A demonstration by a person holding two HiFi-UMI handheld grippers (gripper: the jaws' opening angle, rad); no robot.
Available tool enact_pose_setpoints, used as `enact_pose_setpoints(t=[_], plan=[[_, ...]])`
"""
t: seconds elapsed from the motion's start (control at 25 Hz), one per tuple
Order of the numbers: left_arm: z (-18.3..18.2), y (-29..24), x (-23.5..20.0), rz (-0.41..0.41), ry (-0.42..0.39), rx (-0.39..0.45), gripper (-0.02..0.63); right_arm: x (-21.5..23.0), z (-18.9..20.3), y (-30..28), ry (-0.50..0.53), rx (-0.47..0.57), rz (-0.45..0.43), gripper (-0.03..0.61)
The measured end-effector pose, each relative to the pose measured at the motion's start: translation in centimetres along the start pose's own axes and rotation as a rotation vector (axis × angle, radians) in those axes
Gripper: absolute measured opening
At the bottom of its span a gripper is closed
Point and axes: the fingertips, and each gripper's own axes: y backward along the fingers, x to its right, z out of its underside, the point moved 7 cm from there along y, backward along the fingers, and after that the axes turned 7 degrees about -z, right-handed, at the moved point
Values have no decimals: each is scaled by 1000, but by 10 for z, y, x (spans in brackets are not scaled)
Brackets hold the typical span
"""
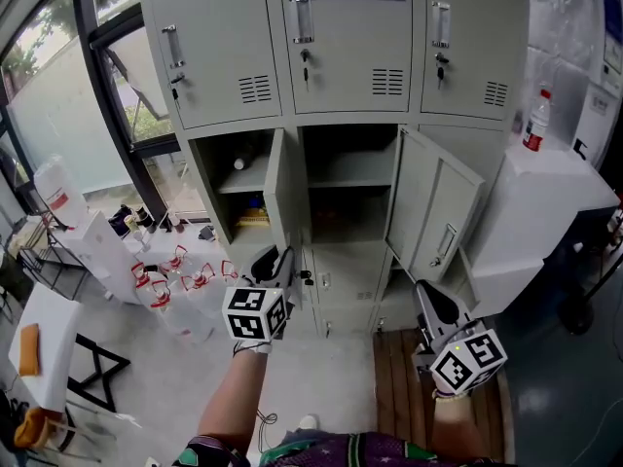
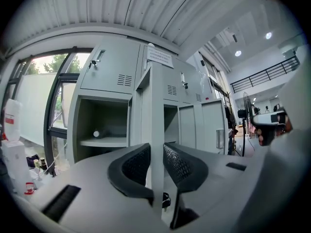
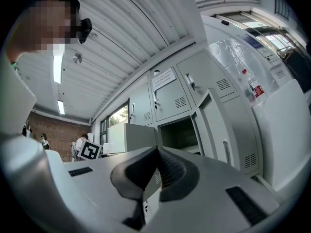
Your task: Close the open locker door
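My left gripper (image 1: 275,258) (image 2: 156,152) pinches the free edge of the open grey metal locker door (image 1: 284,188) (image 2: 156,106); the thin panel fills the gap between the two black ribbed pads. That door belongs to the middle row of the tall bank of grey metal lockers (image 1: 350,47) and stands swung out towards me, edge-on, between the left and centre compartments. A small pale object (image 1: 243,161) lies on the shelf of the left compartment. My right gripper (image 1: 425,292) (image 3: 156,152) hangs lower, over the brown wooden floor strip (image 1: 394,377), jaws pressed together with nothing in them. Just beyond it a second grey door (image 1: 433,207) (image 3: 216,125) also stands open.
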Motion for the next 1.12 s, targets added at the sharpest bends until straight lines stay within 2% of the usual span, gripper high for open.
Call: enact_pose_setpoints(t=[0.24, 0.52, 0.84, 1.12], plan=[[1, 2, -3, 0, 5, -3, 100, 5, 9, -2, -6, -14, -14, 7], [2, 10, -29, 35, 11, 2, 100, -11, 5, -39, 19, -8, -9, 8], [0, 15, -75, 79, -17, 5, 101, -40, 5, -93, 37, 4, -9, 8], [1, 13, -112, 80, 0, 22, 101, -54, 14, -125, 42, -8, 0, 8]])
